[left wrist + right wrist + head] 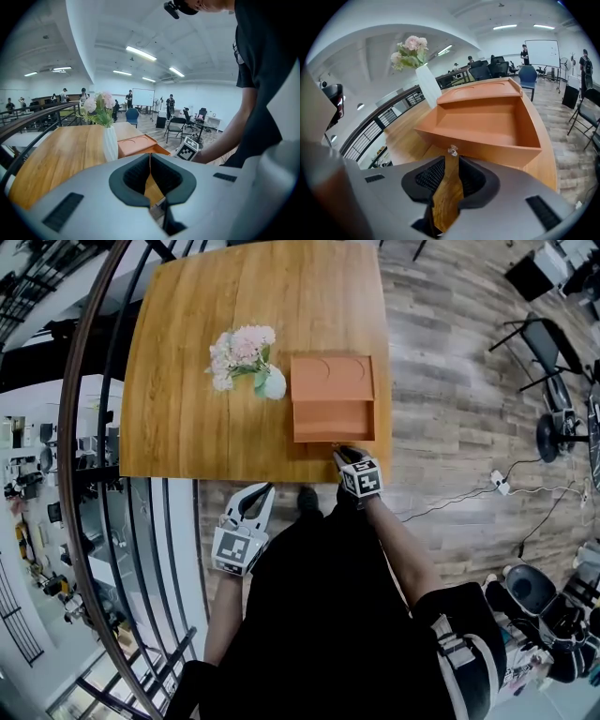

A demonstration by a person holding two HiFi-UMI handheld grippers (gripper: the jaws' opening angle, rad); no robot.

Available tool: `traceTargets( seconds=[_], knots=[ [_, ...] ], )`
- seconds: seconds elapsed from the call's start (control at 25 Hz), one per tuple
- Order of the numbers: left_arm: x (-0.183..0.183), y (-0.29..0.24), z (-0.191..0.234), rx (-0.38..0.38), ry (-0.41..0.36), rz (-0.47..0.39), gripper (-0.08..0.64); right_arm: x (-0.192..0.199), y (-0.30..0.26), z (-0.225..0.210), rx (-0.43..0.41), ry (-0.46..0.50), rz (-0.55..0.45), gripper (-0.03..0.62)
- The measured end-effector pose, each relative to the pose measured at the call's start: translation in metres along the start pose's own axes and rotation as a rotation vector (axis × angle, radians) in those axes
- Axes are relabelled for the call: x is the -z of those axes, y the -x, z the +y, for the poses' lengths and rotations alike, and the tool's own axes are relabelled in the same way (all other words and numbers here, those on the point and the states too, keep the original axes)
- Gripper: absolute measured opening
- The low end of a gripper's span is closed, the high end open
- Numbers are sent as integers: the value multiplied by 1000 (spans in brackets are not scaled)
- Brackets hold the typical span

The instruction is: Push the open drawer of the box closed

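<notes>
The push is not yet happening: the drawer (487, 126) is sticking fully out of the box (331, 379), its knob (452, 150) sitting just ahead of the right gripper's (452, 161) narrowly parted, empty fingers, while the left gripper (150, 157), fingers together, is hanging well back.

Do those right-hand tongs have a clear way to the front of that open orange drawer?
Probably yes. The right tongs point straight at the drawer front, tips near its small clear knob, with only bare table around. Nothing seems to block a push.
</notes>
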State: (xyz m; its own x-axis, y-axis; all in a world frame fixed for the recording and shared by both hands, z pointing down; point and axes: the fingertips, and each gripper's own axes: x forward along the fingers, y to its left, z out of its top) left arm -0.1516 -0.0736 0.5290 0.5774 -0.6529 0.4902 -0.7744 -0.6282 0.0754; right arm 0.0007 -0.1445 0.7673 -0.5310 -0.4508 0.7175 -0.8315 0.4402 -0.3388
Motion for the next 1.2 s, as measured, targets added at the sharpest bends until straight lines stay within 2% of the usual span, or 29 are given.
traceTargets(
  seconds=[0.24, 0.44, 0.72, 0.92, 1.04, 1.2],
  knots=[
    [3, -6, 0, 0, 7, -18, 25, 0, -12, -8, 4, -37, 9, 110],
    [3, -2, 0, -4, -1, 34, 25, -1, -20, -6, -4, -49, 4, 110],
    [7, -3, 1, -8, 4, -43, 25, 2, -26, -9, 3, -86, 29, 81],
    [3, 2, 3, -18, 1, 45, 25, -1, -26, -9, -4, -107, 26, 78],
    [6, 1, 4, -20, 8, 26, 25, 0, -27, -9, -4, -111, 26, 78],
    [6, -4, 6, -15, 11, -48, 25, -1, -28, -10, -10, -113, 22, 77]
  ],
)
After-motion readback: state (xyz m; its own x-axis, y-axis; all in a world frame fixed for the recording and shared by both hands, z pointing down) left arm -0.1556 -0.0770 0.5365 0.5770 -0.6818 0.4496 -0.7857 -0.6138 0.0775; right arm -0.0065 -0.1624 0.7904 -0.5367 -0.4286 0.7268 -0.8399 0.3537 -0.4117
